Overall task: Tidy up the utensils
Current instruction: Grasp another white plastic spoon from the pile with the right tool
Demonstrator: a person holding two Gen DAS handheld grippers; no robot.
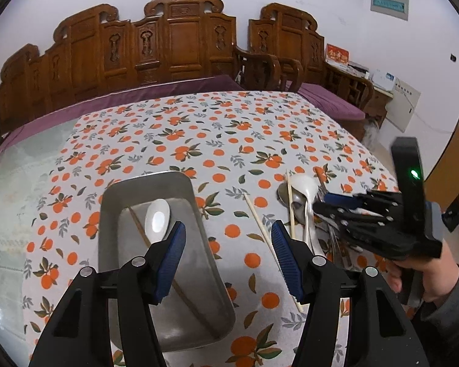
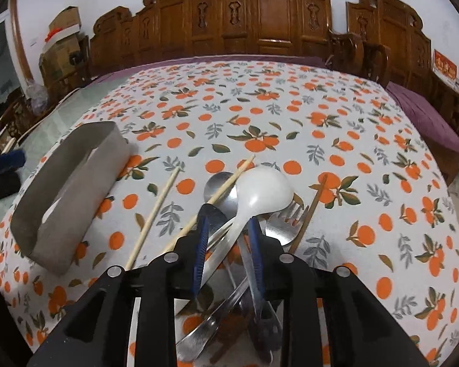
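The right gripper (image 2: pixel 228 223) is straddling the white spoon's (image 2: pixel 260 191) handle in the utensil pile (image 2: pixel 229 214), jaws parted and not yet clamped. The pile is lying right of the metal tray (image 1: pixel 199 214) (already holding a white spoon (image 1: pixel 157 220) and a chopstick (image 1: pixel 137 229)). The left gripper (image 1: pixel 228 247) is hovering over the tray's right wall, jaws wide apart, holding nothing.

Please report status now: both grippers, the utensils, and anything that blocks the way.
Left gripper open above the tray, empty. Right gripper open, low astride the white spoon handle in the pile. Chopstick and metal spoons crossing it there.
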